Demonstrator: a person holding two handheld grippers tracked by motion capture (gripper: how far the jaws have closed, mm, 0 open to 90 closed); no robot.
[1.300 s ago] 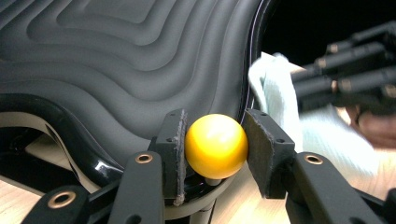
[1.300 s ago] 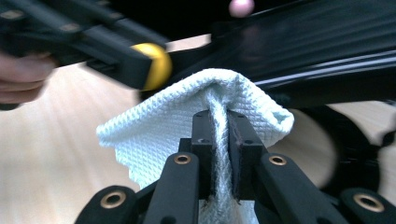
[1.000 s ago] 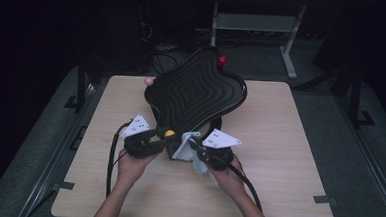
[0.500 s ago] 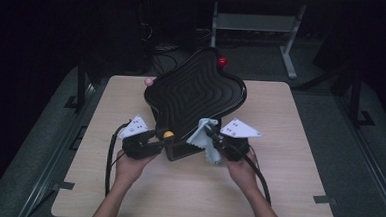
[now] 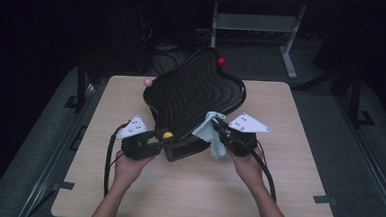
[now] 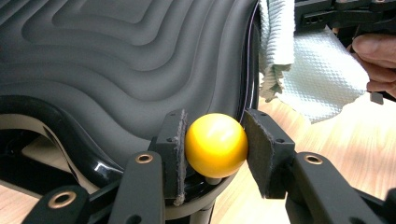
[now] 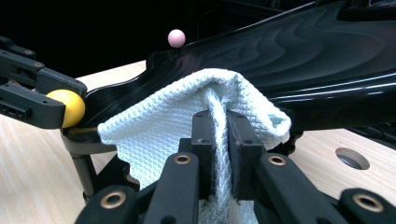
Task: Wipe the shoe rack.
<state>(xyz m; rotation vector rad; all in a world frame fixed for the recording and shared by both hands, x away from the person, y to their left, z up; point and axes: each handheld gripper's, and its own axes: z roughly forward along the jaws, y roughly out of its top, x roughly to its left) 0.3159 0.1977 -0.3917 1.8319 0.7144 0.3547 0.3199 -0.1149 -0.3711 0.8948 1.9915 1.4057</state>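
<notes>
One pale cloth (image 7: pixel 187 121) hanging pinched between the pressed-together jaws of the right gripper (image 7: pixel 219 140), draping against the near rim of the black wavy tray (image 5: pixel 197 88). Clamping the yellow ball (image 6: pixel 215 144) at the tray's front corner with the left gripper (image 6: pixel 215 149), steadying things. Keeping that hold firm while wiping, probably, and dragging the cloth flat along the ridges. Leaving bare table (image 5: pixel 286 193) near the hands for swinging; minding the pink ball (image 7: pixel 176 38) and red ball (image 5: pixel 221 62) at the far edges.

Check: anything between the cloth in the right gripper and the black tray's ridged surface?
Nothing visible. The cloth, pinched in the right gripper, already drapes at the black tray near edge. The left gripper clamps the yellow ball, off to the side.
</notes>
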